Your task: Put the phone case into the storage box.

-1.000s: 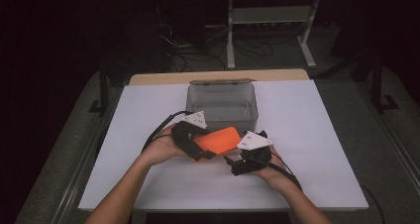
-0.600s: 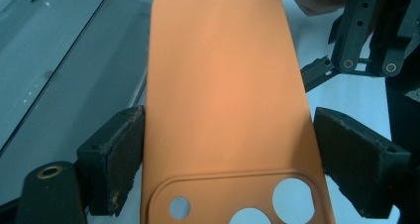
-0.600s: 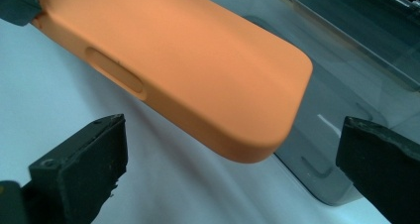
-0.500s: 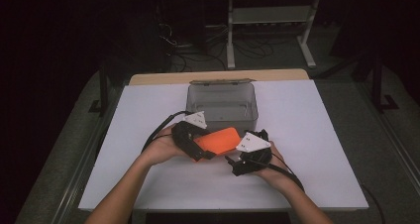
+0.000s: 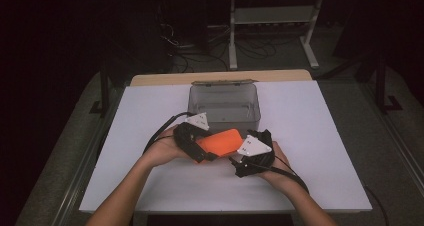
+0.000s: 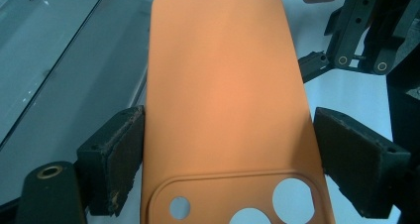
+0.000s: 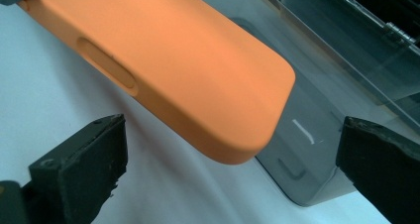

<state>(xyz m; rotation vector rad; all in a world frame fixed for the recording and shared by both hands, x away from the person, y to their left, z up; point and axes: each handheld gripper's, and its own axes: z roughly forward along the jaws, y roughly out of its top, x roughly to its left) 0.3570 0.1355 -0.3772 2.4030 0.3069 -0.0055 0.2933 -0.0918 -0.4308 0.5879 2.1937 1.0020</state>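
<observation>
An orange phone case [image 5: 223, 140] with camera cut-outs hangs above the white table, just in front of a clear plastic box [image 5: 225, 106]. My left gripper [image 5: 202, 147] is shut on the case's camera end. In the left gripper view its pads [image 6: 121, 154] press both long edges of the case [image 6: 223, 85]. My right gripper [image 5: 244, 158] sits low beside the case's free end and is open. In the right gripper view the case [image 7: 188, 70] floats ahead of its wide-apart jaws, touching neither pad [image 7: 84, 159].
The clear box [image 7: 346, 60] stands open-topped at the table's middle back, its hinged lid folded behind it. A white sheet covers the table [image 5: 320, 136]. Black cables trail from both grippers toward the person's forearms. Dark floor and a metal stand lie beyond the table.
</observation>
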